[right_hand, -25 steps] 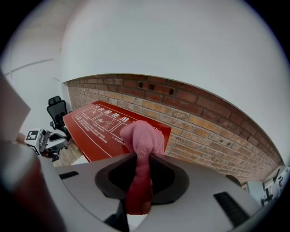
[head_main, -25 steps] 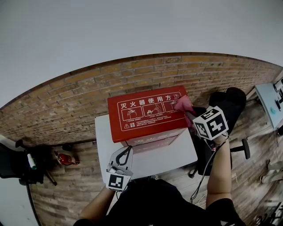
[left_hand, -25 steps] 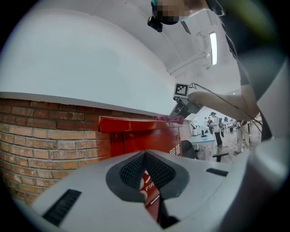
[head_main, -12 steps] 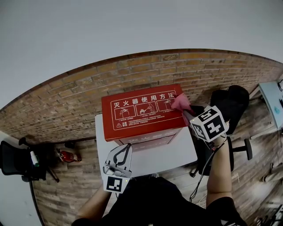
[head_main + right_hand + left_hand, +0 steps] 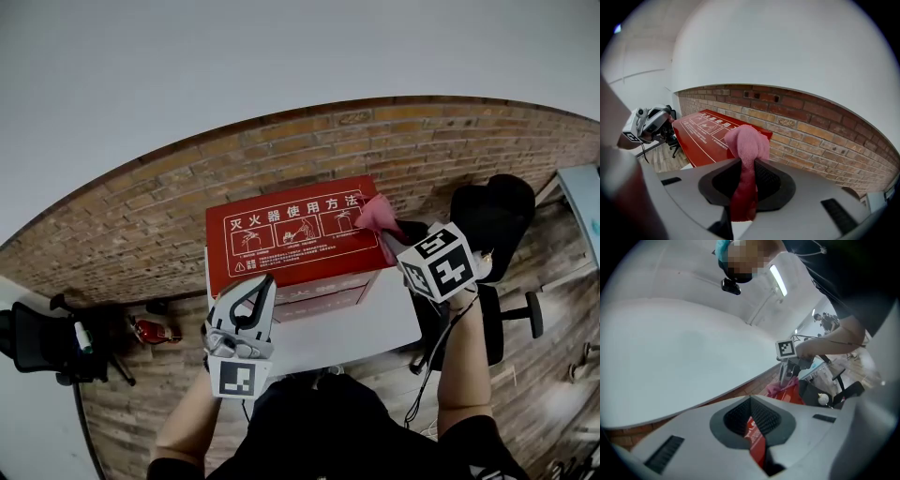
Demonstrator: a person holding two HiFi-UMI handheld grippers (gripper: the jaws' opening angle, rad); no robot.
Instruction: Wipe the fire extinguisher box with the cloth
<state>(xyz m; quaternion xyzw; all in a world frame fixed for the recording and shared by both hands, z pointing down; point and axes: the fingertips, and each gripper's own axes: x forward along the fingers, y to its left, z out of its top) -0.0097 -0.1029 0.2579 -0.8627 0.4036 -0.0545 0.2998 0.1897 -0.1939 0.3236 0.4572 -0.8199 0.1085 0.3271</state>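
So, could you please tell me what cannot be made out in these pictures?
- Head view: the print on the fire extinguisher box is too small to read.
- Head view: the left gripper hides part of the box's front.
- Right gripper view: the cloth hides whether it touches the box.

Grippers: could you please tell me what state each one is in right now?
Left gripper: shut, holding nothing.
Right gripper: shut on the pink cloth.
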